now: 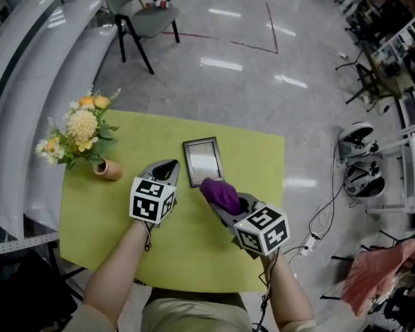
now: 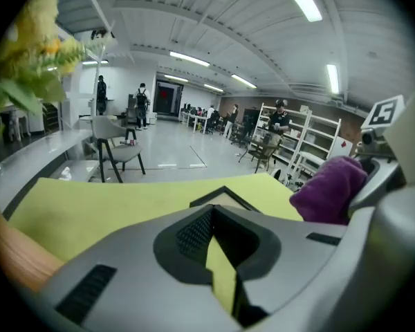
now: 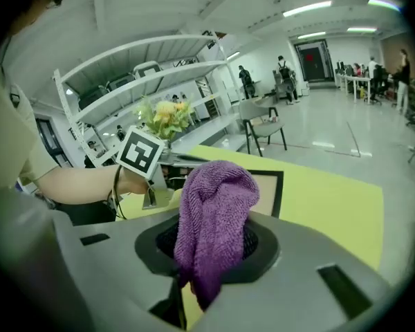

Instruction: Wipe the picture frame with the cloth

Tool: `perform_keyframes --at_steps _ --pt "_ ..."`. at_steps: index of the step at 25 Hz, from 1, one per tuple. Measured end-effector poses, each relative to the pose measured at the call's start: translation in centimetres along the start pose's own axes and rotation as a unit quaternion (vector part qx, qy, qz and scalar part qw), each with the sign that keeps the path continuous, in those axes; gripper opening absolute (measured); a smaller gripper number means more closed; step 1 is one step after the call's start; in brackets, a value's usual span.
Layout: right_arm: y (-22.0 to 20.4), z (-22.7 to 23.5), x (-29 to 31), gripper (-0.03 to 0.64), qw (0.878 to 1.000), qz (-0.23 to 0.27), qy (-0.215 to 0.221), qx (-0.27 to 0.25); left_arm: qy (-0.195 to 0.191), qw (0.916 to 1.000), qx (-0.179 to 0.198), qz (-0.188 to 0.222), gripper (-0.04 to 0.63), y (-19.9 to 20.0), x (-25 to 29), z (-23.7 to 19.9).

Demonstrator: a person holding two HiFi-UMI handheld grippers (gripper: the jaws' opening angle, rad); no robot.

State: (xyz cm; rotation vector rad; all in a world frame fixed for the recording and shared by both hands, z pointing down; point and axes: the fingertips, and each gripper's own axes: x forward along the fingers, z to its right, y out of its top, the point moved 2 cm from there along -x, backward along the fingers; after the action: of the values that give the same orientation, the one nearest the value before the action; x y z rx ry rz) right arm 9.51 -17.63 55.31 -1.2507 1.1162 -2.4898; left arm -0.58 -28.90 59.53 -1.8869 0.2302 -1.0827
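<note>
Right tongs [image 3: 211, 251] pinch the purple cloth [image 1: 221, 194] at the near edge of the picture frame [image 1: 203, 160], which lies flat on the bench [image 1: 111, 241]. Left tongs [image 2: 218, 247], pressed nearly together and empty, hover beside the frame. Wiping appears not yet begun.

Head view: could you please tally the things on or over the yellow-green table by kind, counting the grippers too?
Picture frame: 1
Purple cloth: 1
Vase of flowers: 1
Grippers: 2, the left gripper and the right gripper, which holds the cloth
Total: 5
</note>
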Motion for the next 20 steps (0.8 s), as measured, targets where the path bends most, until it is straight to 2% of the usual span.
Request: perform_keyframes --at_steps 2,6,10,14,20 --pt "1.4 -0.1 -2.3 0.089 1.000 0.020 -0.012 -0.011 0.005 0.9998 0.004 0.020 0.008 2.2 -2.2 0.1" --pt "4.5 -1.6 -6.8 0.091 0.997 0.052 -0.021 -0.055 0.012 0.9979 0.047 0.043 0.008 6.6 -7.3 1.8" --pt "7.5 -3.2 -10.9 0.091 0.992 0.092 -0.036 -0.083 0.018 0.9938 0.072 0.082 0.008 10.7 -12.1 3.8" --pt "10.3 -4.9 -14.5 0.091 0.982 0.148 -0.049 -0.103 0.036 0.9859 0.102 0.128 0.008 14.4 -16.5 5.9" --pt "13.7 -7.3 -20.5 0.091 0.961 0.236 -0.077 -0.125 0.048 0.9688 0.137 0.201 0.008 19.2 -22.7 9.5"
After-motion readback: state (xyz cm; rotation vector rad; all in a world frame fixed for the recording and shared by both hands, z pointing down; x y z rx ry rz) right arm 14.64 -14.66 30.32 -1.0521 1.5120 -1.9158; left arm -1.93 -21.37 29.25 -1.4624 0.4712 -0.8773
